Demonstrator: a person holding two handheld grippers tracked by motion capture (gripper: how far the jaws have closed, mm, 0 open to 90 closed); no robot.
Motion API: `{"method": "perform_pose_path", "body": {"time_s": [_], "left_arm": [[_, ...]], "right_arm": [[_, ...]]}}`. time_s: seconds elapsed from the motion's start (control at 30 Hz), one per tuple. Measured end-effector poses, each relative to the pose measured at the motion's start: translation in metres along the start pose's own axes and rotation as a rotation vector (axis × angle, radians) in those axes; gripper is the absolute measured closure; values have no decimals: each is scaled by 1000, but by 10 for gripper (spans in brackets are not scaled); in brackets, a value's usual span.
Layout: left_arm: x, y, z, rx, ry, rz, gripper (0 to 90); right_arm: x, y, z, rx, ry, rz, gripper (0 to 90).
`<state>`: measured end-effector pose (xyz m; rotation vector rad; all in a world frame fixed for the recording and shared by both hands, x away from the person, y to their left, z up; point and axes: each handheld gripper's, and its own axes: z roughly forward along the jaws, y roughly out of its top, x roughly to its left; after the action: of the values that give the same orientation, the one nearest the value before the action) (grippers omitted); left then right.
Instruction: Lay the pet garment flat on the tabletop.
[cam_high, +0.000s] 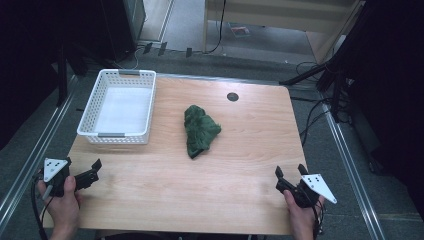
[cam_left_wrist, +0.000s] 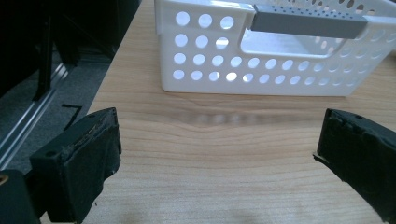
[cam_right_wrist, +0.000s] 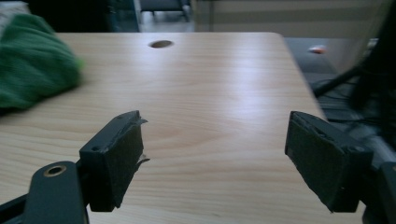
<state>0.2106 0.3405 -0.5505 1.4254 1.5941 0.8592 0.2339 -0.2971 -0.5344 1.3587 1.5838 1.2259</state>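
- The green cloth (cam_high: 200, 131) lies crumpled near the middle of the desk (cam_high: 210, 195), a little toward the far edge, loose and touched by nothing; it looks like the thing to be picked up.
- The white basket (cam_high: 119, 107) sits at the far left corner, empty as far as the high view shows, probably set there to receive the cloth.
- The left tongs (cam_high: 95, 172) wait at the near left corner, spread wide with nothing between them, facing the basket's near wall.
- The right tongs (cam_high: 289, 174) wait at the near right corner, likewise spread and holding nothing, angled toward the cloth.
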Motion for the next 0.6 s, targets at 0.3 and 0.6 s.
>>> {"method": "perform_pose_path", "body": {"time_s": [0.3,0.6], "left_arm": [[4,0,0,-46,46,-72,0],[-1,0,1,-26,26,-3,0]], "right_arm": [[54,32,28,46,189,-50,252],[106,58,67,92,233,-80,225]]}}
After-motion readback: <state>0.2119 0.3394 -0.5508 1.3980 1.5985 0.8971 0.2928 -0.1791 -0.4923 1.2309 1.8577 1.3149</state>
